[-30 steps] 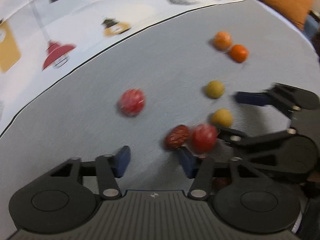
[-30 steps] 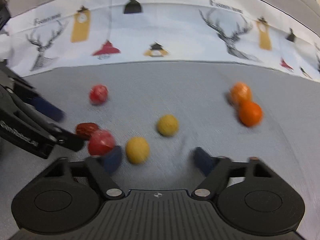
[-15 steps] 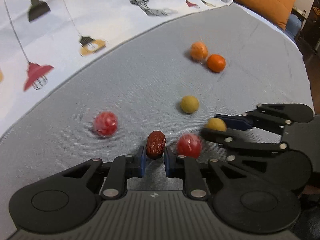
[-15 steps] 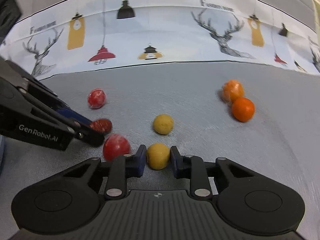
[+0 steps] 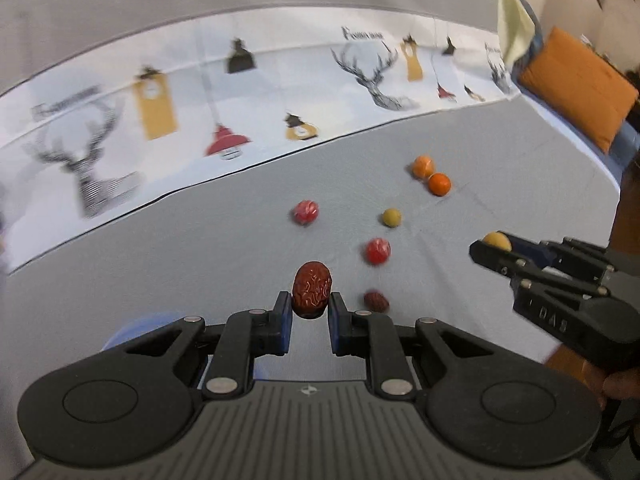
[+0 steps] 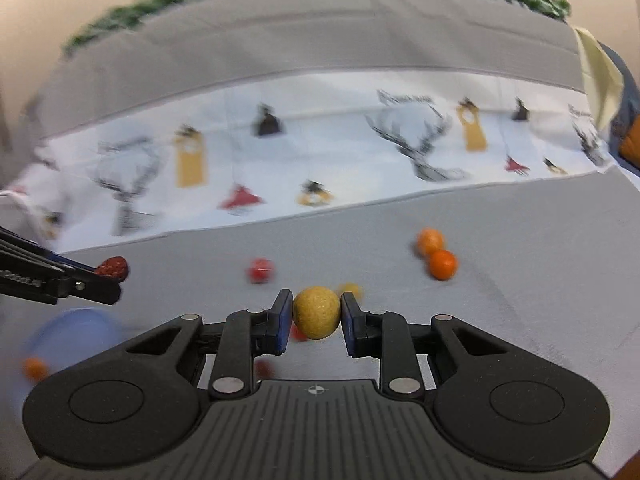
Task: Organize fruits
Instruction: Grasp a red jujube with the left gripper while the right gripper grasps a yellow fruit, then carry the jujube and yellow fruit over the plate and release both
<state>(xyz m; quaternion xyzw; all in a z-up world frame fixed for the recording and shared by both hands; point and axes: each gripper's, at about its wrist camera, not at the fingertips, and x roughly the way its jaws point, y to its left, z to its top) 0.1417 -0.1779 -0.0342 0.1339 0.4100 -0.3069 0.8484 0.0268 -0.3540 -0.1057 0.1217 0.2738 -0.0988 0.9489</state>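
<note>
Left claw (image 5: 310,312) pinching a wrinkled red date (image 5: 311,294) by its lower half, most of the fruit standing proud above the blue pads (image 5: 285,320). Right claw (image 6: 316,320) clamped on a yellow fruit (image 6: 316,312), pads square on its widest part, a sound hold. Both loads up off the grey cloth (image 5: 200,256), both views smeared with motion.

Close under the left claw, a blue bowl (image 5: 132,330), only an edge peeking past the left finger; in the right wrist view the same bowl (image 6: 74,332) low at the left with an orange fruit (image 6: 35,369) just beside it, too blurred to say whether inside. Likely drop spot, though which fruit belongs where impossible to tell from here.

Just beyond the left claw, a second date (image 5: 376,301) on the cloth, then a red fruit (image 5: 377,251), further out another red fruit (image 5: 306,212) and a yellow-green fruit (image 5: 391,217), and farthest a pair of orange fruits (image 5: 432,176) touching. Behind them the deer-print cloth (image 5: 240,92).

For the carry: keep the date upright and the squeeze firm, shallow hold there, easy to tip out. Slow down before the bowl, get low over the rim, then release. Keep the two claws apart on approach, one at a time
</note>
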